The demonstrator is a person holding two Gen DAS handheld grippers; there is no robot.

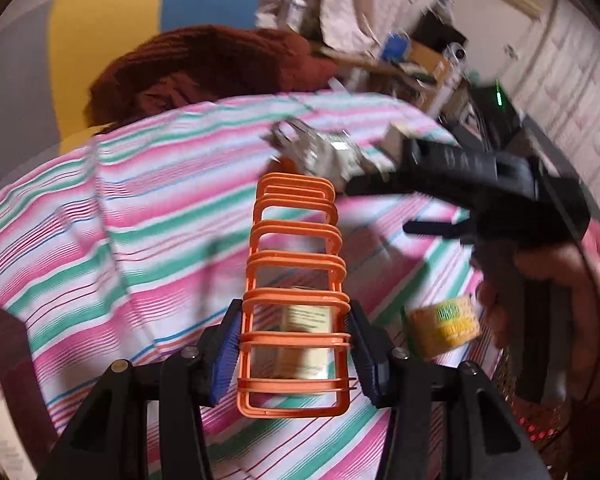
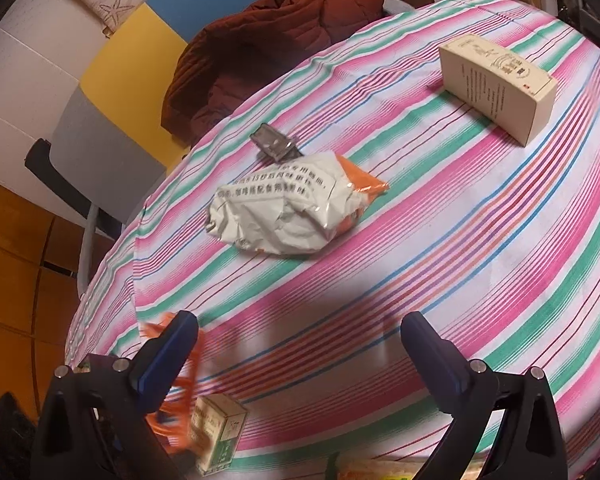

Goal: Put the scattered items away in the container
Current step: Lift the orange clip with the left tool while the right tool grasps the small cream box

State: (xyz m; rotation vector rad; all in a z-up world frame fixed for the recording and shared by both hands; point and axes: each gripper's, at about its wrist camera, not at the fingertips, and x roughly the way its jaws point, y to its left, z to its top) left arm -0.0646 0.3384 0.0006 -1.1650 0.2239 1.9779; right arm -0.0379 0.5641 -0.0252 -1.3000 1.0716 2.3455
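Clamped between the blue ribbed pads [image 1: 225, 354] of the left gripper [image 1: 293, 354]: an orange plastic slatted basket [image 1: 294, 280], long axis running straight away from the camera, far end out over the pink, green and white striped tablecloth [image 1: 140, 200]. Seen through the basket's open slats, a small cream carton with green print [image 1: 306, 336], either in the basket or under it, hard to tell which. Just right of the basket on the cloth, a yellow packet with green lettering [image 1: 444, 326]. Beyond it, on the right, the right hand [image 1: 548, 292] wrapped round the black handle of the right gripper [image 1: 460, 168], reaching across above the cloth towards a blurred crinkled wrapper [image 1: 324, 152].

From the right wrist view, right gripper [image 2: 300, 328] with fingers spread wide, nothing between them, held above the tablecloth [image 2: 460, 240]. Low on the left, a blurred edge of the orange basket [image 2: 184, 392] beside the green-printed carton [image 2: 220, 432]. Further out, mid-cloth, a crumpled white and orange snack bag [image 2: 292, 208], long axis slanting from lower left to upper right, orange end pointing right. Touching its far edge, a small grey metal clip-like object [image 2: 274, 144]. Far right, well apart, a cream rectangular cardboard box [image 2: 496, 88] lying on a long side. Past the table edge, a rust-brown padded jacket [image 2: 268, 48].
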